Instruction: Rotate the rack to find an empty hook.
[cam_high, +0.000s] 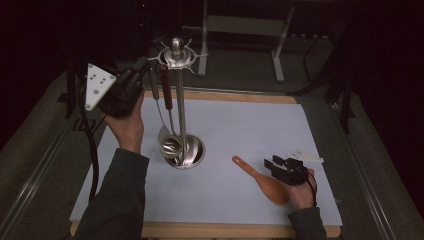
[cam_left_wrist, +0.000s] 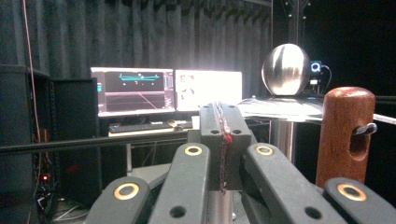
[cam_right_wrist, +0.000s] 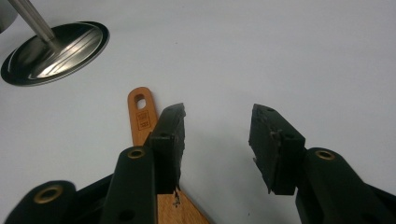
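Your left claw (cam_high: 144, 65) is raised beside the top of the rack (cam_high: 176, 55), its jaws pressed fully together with nothing between them. In the left gripper view the closed jaws point past the rack's round knob (cam_left_wrist: 286, 69), and a brown wooden handle (cam_left_wrist: 344, 135) hangs from a rack hook just to their right. Screens (cam_left_wrist: 168, 88) glow in the dark room behind.

The rack stands upright on its round base (cam_high: 192, 152) on the desk (cam_high: 240, 125). A ladle (cam_high: 170, 146) hangs from the rack, its bowl just above the base.

Your right claw (cam_high: 272, 163) rests low on the desk, well right of the rack base, jaws wide apart and gripping nothing. A wooden spatula (cam_high: 262, 181) lies flat on the desk right of the base, handle end toward the rack. In the right gripper view the spatula (cam_right_wrist: 142, 116) runs under the left jaw; the gap between the jaws shows bare desk.
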